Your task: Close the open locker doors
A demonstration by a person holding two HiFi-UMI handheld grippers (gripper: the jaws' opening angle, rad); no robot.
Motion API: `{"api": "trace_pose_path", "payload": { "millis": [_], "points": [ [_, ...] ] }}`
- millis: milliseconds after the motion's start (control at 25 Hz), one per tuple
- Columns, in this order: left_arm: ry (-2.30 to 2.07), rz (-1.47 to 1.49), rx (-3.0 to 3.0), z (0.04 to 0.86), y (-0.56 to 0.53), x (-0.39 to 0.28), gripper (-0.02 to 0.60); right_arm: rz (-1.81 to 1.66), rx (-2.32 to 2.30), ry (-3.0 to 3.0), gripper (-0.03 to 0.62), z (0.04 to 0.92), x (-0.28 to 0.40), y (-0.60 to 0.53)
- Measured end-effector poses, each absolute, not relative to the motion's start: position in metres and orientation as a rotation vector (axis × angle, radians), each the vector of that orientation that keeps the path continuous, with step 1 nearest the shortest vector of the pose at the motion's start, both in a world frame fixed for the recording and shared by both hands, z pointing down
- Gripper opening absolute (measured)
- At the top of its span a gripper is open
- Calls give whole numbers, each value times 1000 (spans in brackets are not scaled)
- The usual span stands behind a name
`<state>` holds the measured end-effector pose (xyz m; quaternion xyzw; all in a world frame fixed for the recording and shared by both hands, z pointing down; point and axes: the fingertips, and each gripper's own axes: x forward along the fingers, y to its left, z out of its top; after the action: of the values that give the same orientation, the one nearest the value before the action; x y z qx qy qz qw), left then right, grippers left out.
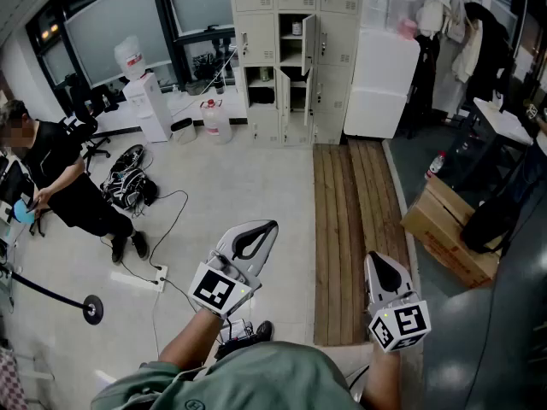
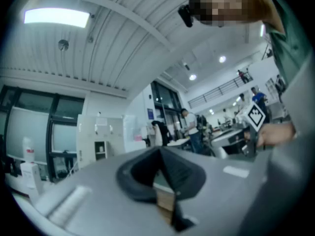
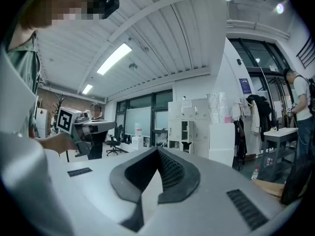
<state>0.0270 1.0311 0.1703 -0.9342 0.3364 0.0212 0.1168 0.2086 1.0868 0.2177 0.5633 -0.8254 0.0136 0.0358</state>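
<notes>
I'm standing well back from the lockers (image 1: 295, 49), which sit at the top centre of the head view, across open floor. In the middle column at least two locker doors stand ajar: an upper door (image 1: 309, 43) and a lower door (image 1: 306, 96) just under it. Each hangs to the right of its dark compartment, tall axis upright, free edge turned out towards me. A compartment further left also looks dark, but I can't tell whether its door is open.

Both claws are low in the frame, far from any door. The left claw (image 1: 256, 231) is pressed together with nothing in it. The right claw (image 1: 379, 263) is the same, tips meeting on air. The doors lie straight up the frame, roughly between the two claws.

The wooden floor strip (image 1: 350, 203) runs from beside the right claw up to the lockers' foot. Since the door panels seem to hinge on their right side, I judge the right claw better placed to push them shut once I've walked in close.
</notes>
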Motion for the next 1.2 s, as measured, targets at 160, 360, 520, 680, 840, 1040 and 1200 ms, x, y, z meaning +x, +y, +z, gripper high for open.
{"api": "trace_pose_path", "payload": {
  "millis": [160, 360, 520, 680, 840, 1040, 1200],
  "points": [
    [997, 54, -2733, 172, 1035, 37, -2, 45, 1724, -2538, 5, 219, 223, 1089],
    [1029, 29, -2727, 177, 1039, 46, -2, 57, 1710, -2559, 5, 224, 236, 1092],
    [1042, 13, -2712, 180, 1046, 51, -2, 56, 1692, -2580, 5, 228, 242, 1093],
    [1062, -15, -2705, 184, 1047, 53, -2, 69, 1680, -2597, 5, 229, 248, 1091],
    [1101, -51, -2706, 195, 1037, 46, -2, 72, 1642, -2612, 5, 236, 241, 1084],
    [1129, -80, -2726, 201, 1007, 40, -2, 97, 1590, -2628, 5, 242, 230, 1065],
    [1100, -52, -2726, 195, 968, 35, -2, 112, 1620, -2620, 6, 243, 221, 1032]
  ]
}}
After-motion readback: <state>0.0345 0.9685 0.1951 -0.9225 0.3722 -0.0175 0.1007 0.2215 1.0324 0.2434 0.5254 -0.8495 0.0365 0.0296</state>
